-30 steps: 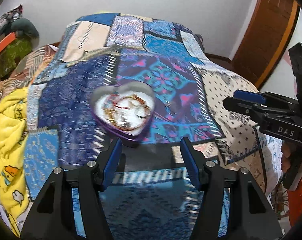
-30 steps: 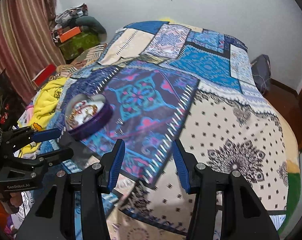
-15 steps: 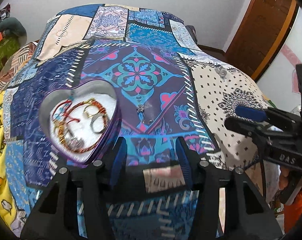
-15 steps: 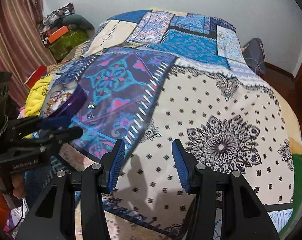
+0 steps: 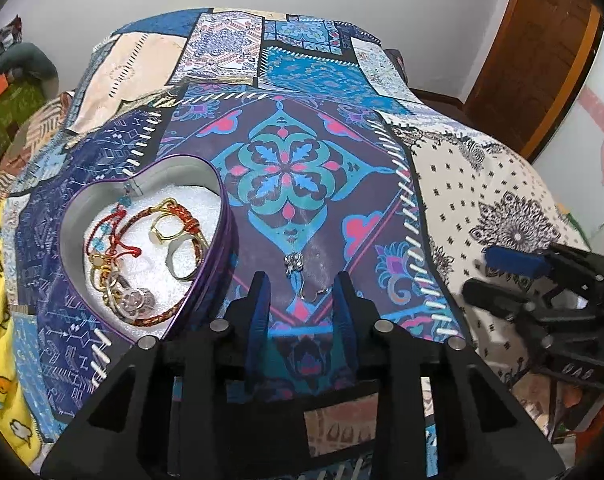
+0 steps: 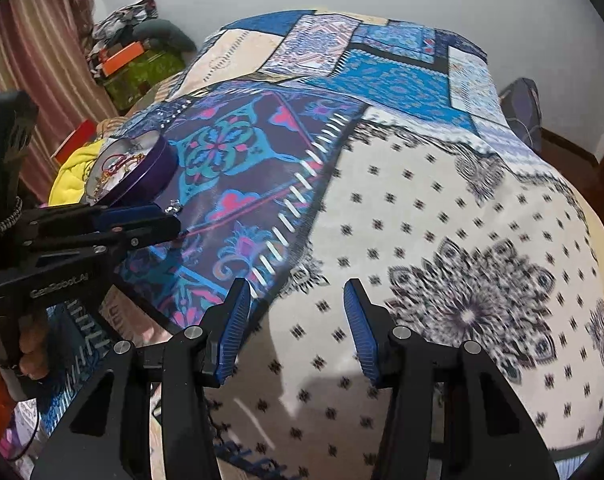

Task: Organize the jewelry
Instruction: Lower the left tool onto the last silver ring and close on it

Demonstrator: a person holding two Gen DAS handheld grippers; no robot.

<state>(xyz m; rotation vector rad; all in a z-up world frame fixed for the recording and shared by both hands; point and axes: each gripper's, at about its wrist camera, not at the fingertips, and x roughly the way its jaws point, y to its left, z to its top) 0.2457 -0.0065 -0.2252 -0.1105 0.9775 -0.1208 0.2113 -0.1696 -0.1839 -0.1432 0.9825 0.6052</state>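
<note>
A small silver earring (image 5: 296,268), a bright ornament on a thin hook, lies loose on the patterned bedspread (image 5: 481,184), on its dark purple panel. It sits just to the right of a heart-shaped purple tin (image 5: 218,248), apart from the tin's wall. The open tin already holds red and gold cord bracelets (image 5: 142,220), gold rings and a silver piece on white padding, so it appears to be the collecting place and the earring the one stray item left outside.

The left gripper (image 5: 302,284) points steeply down at the bed with its blue-padded fingers (image 5: 260,304) on either side of the earring's hook. The jaws are closing, at a narrow gap, with the earring between them, but the pads do not yet press on it. The narrow setting suits so thin an object. In the right wrist view this gripper (image 6: 170,220) reaches in from the left, its tips beside the silver ornament.

The right gripper (image 6: 296,320) hovers over the white, black-dotted part of the bedspread, well apart from the jewelry. Its jaws are moderately apart, narrowing slightly, with nothing between them; it seems to be keeping out of the way. A hand (image 6: 30,344) grips the left tool's handle.
</note>
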